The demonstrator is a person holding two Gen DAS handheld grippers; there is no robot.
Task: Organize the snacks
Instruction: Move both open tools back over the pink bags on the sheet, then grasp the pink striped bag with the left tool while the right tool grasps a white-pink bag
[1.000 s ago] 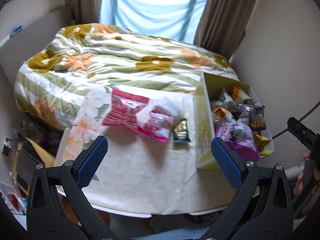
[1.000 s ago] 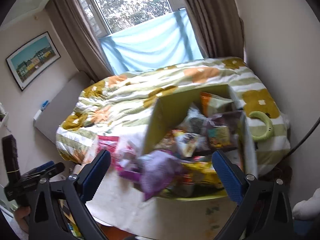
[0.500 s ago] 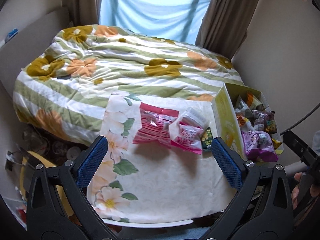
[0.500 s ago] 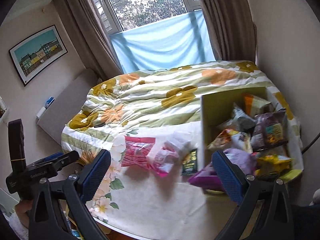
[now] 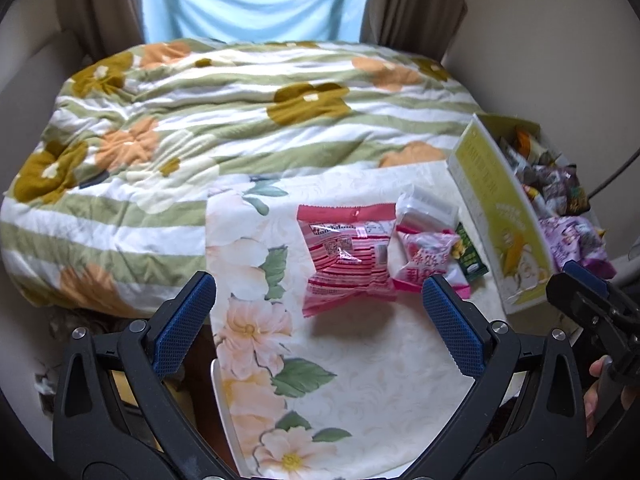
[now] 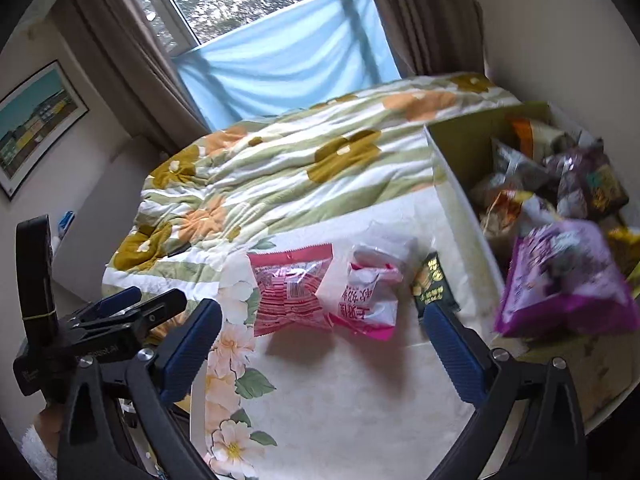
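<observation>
A red-striped snack bag (image 5: 346, 256) (image 6: 292, 294), a pink-and-white snack bag (image 5: 428, 256) (image 6: 368, 296) and a small dark green packet (image 5: 470, 254) (image 6: 432, 284) lie side by side on the floral-cloth table (image 5: 360, 380) (image 6: 360, 400). A yellow-green box (image 5: 496, 208) (image 6: 460, 152) full of snack bags stands to their right, a purple bag (image 6: 564, 280) at its front. My left gripper (image 5: 318, 324) is open and empty, above the table just short of the bags. My right gripper (image 6: 324, 344) is open and empty, also short of the bags.
A bed with a green-striped flower quilt (image 5: 240, 112) (image 6: 300, 160) lies behind the table. A blue cloth hangs at the window (image 6: 288, 56), curtains beside it. A framed picture (image 6: 32, 124) hangs on the left wall. The table's near edge is below both grippers.
Both grippers have swung left, away from the box. The loose bags now sit centred ahead of both grippers and the box is at the right edge. Both stay open.
</observation>
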